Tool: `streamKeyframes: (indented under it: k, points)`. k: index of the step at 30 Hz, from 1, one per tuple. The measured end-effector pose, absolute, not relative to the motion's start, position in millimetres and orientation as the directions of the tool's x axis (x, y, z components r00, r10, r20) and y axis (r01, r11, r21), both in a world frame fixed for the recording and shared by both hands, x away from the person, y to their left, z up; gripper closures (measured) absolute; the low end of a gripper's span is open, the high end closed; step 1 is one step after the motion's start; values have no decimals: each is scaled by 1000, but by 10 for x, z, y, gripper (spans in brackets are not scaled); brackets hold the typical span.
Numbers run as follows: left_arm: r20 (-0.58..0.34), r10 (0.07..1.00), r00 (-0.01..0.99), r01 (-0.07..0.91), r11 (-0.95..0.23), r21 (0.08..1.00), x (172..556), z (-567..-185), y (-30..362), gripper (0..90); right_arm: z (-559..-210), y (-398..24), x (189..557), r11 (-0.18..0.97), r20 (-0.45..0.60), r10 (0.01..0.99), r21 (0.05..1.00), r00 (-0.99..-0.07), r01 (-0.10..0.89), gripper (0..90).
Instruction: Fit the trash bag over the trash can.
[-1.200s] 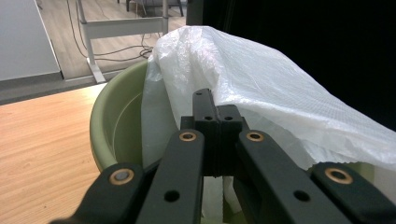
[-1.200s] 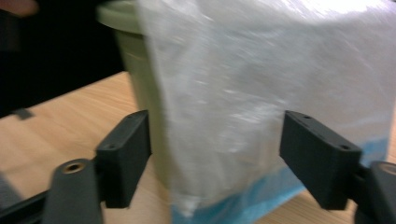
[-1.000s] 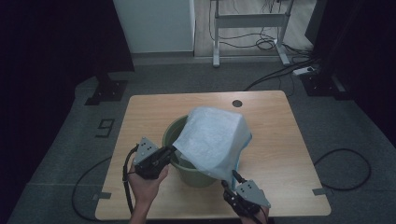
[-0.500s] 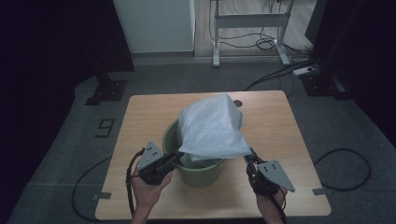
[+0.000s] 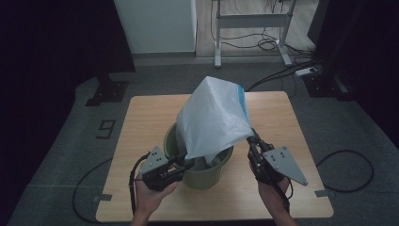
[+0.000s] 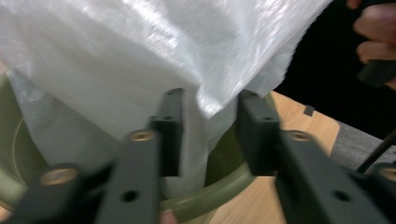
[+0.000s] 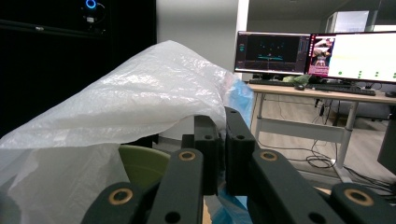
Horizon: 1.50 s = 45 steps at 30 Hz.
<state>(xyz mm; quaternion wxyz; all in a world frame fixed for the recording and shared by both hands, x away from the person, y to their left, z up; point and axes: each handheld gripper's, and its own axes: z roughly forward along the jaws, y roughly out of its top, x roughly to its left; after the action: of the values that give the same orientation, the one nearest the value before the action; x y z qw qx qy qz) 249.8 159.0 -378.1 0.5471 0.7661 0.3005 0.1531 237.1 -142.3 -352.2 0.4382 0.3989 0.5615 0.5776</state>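
A green bucket point(image 5: 205, 175) stands on the wooden table point(image 5: 141, 122). A white plastic bag point(image 5: 214, 117) with a blue patch rises out of it like a tent. My right gripper point(image 5: 252, 139) is at the bucket's right, lifted, and its jaws have just closed on the bag's edge point(image 7: 140, 102); in the right gripper view the gripper point(image 7: 222, 140) pinches the film. My left gripper point(image 5: 186, 165) is at the bucket's near-left rim point(image 6: 210, 198). Its jaws have just been opening and now stand apart point(image 6: 208, 135), with the bag's loose edge point(image 6: 140, 56) hanging between them, not pressed.
The table's far half and left side lie bare. Beyond it stand a white desk frame point(image 5: 249, 21), floor cables point(image 5: 282, 75) and a power strip point(image 5: 306, 71). Lit monitors point(image 7: 327, 51) sit on a desk in the right gripper view.
My right gripper has moved from the front to the bucket's right and risen, pulling the bag up into a taller tent. My left gripper stayed at the rim and its jaws have opened.
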Motion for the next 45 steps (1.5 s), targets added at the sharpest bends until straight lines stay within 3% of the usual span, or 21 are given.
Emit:
streamKeyframes:
  k: [2, 3, 4, 9, 22, 32, 45]
  points:
    - [-96, 622, 777, 285, -211, 935, 2479, -3767, 1608, 555, -3524, -1427, 2375, 13, -29, 955, 998, -296, -57, 851]
    - [-108, 613, 783, 289, -203, 936, 2462, -3745, 1629, 448, -3529, -1455, 2393, 11, -26, 958, 998, -287, -54, 851]
    - [-106, 609, 786, 284, -203, 937, 2451, -3734, 1640, 417, -3530, -1470, 2400, 11, -26, 959, 999, -282, -53, 851]
    - [-102, 621, 778, 276, -192, 942, 2439, -3661, 1643, 339, -3524, -1528, 2435, 5, -18, 963, 999, -269, -50, 854]
    - [-126, 662, 738, 293, -146, 945, 2573, -3473, 1630, 270, -3627, -1264, 2386, 67, -85, 925, 996, -370, -61, 854]
    - [-131, 652, 747, 278, -127, 952, 2601, -3308, 1658, 264, -3543, -1176, 2366, 75, -103, 911, 994, -399, -85, 853]
    - [-126, 641, 757, 291, -158, 943, 2557, -3515, 1568, 264, -3482, -1228, 2384, 89, -105, 909, 994, -404, -59, 843]
